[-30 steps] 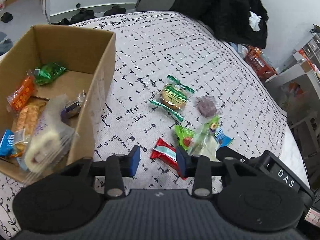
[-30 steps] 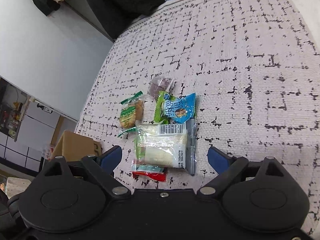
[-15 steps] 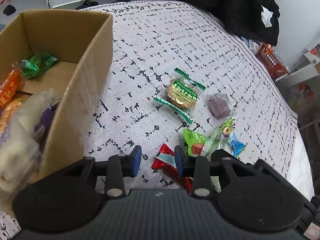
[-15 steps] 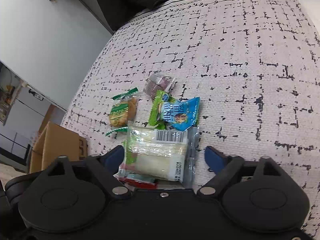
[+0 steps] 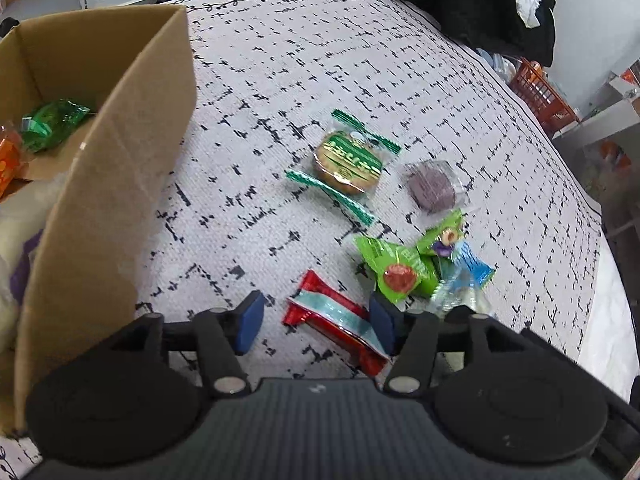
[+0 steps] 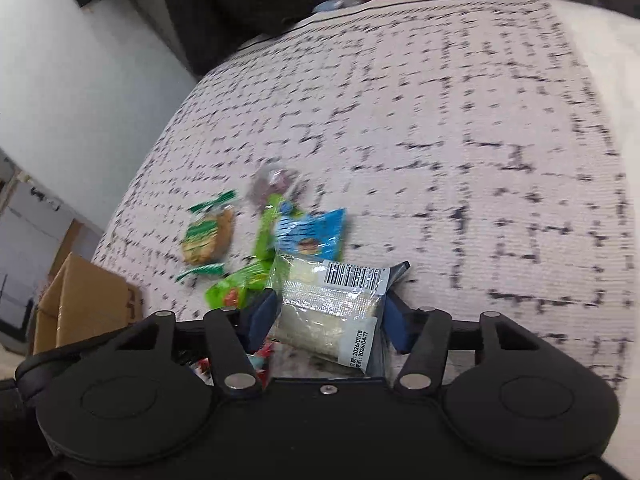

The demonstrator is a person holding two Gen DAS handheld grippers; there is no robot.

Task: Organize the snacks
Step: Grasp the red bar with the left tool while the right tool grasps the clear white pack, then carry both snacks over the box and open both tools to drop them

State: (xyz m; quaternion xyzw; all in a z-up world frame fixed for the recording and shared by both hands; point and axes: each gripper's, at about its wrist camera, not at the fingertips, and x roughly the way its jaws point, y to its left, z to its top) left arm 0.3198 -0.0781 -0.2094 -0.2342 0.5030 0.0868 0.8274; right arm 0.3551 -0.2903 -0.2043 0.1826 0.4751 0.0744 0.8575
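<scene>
**Snacks half-sorted: R gripper clamps cake pack, L lines up on red wrapper**

Snacks lie in 2 places: some inside the cardboard box [image 5: 120, 184] at 9 o'clock of the L view, the rest in a loose cluster on the patterned bedspread [image 5: 300, 80] toward 3 o'clock. Box holds a green packet [image 5: 50, 122] plus orange and pale packs, partly hidden by the near wall.

Next in size, the clear cake pack [image 6: 330, 308] w/ barcode sits between the pads of the right gripper [image 6: 329, 316]; both blue pads press its sides, so it's clenched on that pack. Whether it's lifted off the bed yet, can't tell — view is blurred.

Left gripper [image 5: 316, 322] is spread wide, holding nothing, w/ the red wrapper [image 5: 340, 334] lying between its pads, nearer the right-hand one.

Smaller items at 12–2 o'clock: round green-gold pastry [image 5: 348, 162], purple cake [image 5: 432, 186], lime-green packet [image 5: 400, 274], blue packet [image 5: 470, 270].

Risks: slick film could slip from the R pads mid-carry; pack's edge may drag the lime packet along. L jaws closing off-centre could pinch only the wrapper's edge and skid it away.
</scene>
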